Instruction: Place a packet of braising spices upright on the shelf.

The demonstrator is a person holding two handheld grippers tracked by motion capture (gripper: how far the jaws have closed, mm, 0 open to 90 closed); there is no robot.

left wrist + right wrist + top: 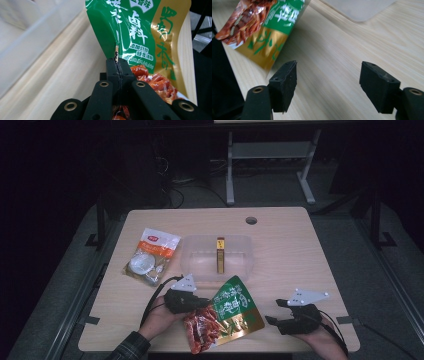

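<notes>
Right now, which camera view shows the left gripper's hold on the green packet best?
The left gripper view: its jaws pinch the green packet's edge. The high view shows the left gripper beside it; the right gripper view shows the packet alone.

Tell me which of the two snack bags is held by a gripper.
The green and gold bag, pinched in the left gripper; the orange and white bag lies untouched.

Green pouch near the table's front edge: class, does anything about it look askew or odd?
Yes. The green pouch is tilted, pinched at one edge by the shut left gripper, not flat like the orange packet. No spill or tear shows.
</notes>
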